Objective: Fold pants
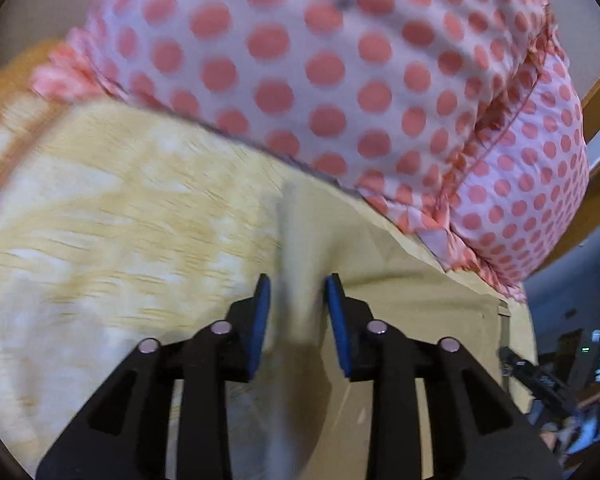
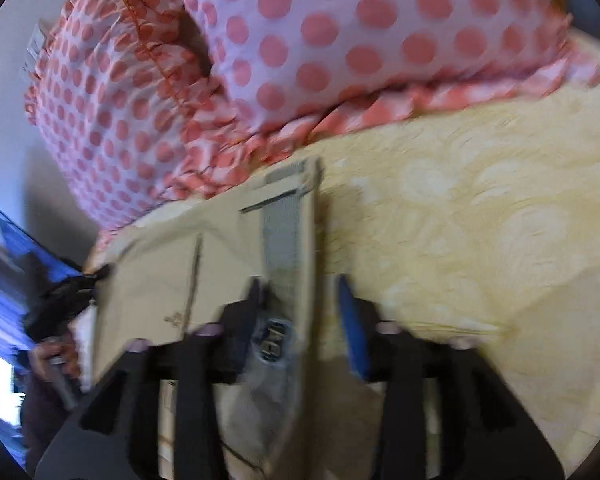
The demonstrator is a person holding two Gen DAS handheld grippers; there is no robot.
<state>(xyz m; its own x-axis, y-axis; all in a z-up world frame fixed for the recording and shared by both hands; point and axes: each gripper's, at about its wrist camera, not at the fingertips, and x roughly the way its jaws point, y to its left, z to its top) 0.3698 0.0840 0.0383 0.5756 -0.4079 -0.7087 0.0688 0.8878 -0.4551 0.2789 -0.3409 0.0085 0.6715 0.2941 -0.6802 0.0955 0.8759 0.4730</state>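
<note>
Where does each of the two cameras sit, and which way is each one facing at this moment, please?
Left wrist: sits on the left gripper, looking along its open blue-padded fingers at a ridge of the tan pants, the yellow bedspread and the polka-dot pillow; the other gripper shows at right.
Right wrist: sits on the right gripper, looking along its fingers over the pants' waistband; the left gripper and a hand show at left.
Both views share the pants, pillow and bedspread.

Tan pants point(image 2: 160, 280) are seen spread on a yellow bedspread point(image 2: 480, 240), the waistband edge standing between the parted jaws of the right hand-held gripper point(image 2: 300, 300), below a polka-dot pillow point(image 2: 340, 32).
</note>
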